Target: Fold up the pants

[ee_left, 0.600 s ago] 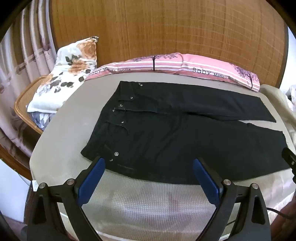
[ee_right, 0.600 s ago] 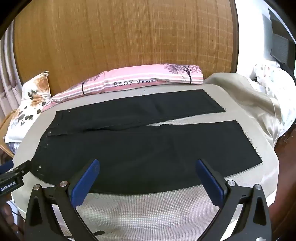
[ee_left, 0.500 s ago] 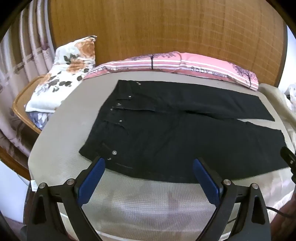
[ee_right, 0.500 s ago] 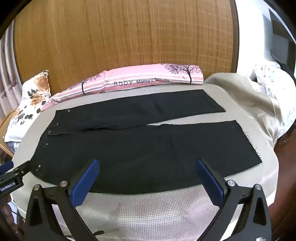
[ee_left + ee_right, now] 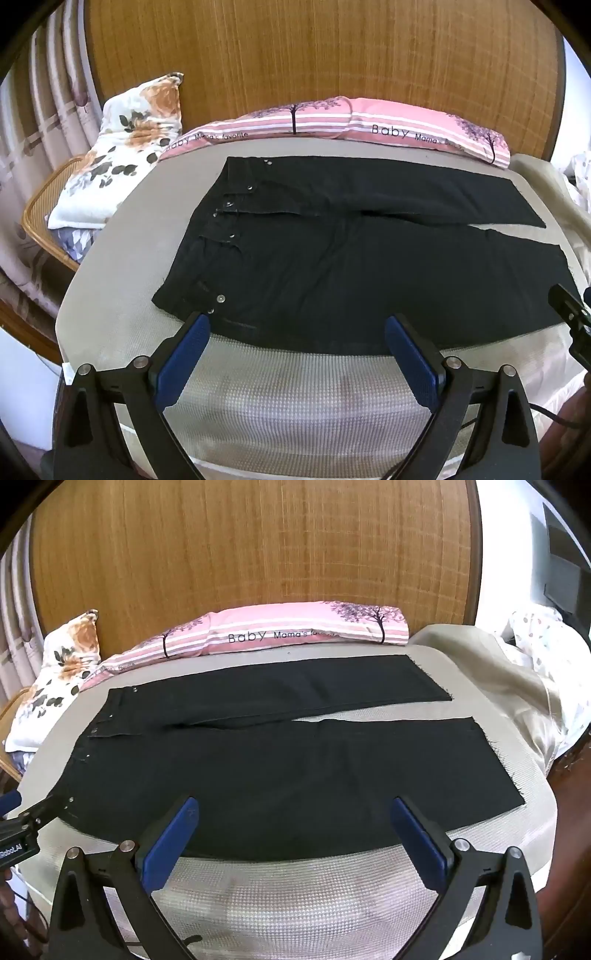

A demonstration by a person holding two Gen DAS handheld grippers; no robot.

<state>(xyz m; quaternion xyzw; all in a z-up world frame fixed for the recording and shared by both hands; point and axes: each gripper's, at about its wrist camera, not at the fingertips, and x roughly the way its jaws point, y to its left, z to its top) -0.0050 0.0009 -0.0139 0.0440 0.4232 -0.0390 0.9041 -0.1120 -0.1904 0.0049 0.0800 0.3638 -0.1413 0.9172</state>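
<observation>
Black pants (image 5: 354, 258) lie flat and unfolded on a grey-covered bed (image 5: 122, 295), waistband with its metal studs toward the left, both legs running to the right with a narrow wedge of bedcover showing between them. Left tongs (image 5: 297, 334) hover above the near edge of the pants close to the waist, jaws wide apart and holding nothing. Right tongs (image 5: 295, 816) hover above the near leg's edge, jaws likewise spread and empty. Along the far side of the bed rests a long pink striped pillow (image 5: 369, 125), with a floral pillow (image 5: 122, 155) at the far left corner, against a wooden headboard (image 5: 251, 546).
</observation>
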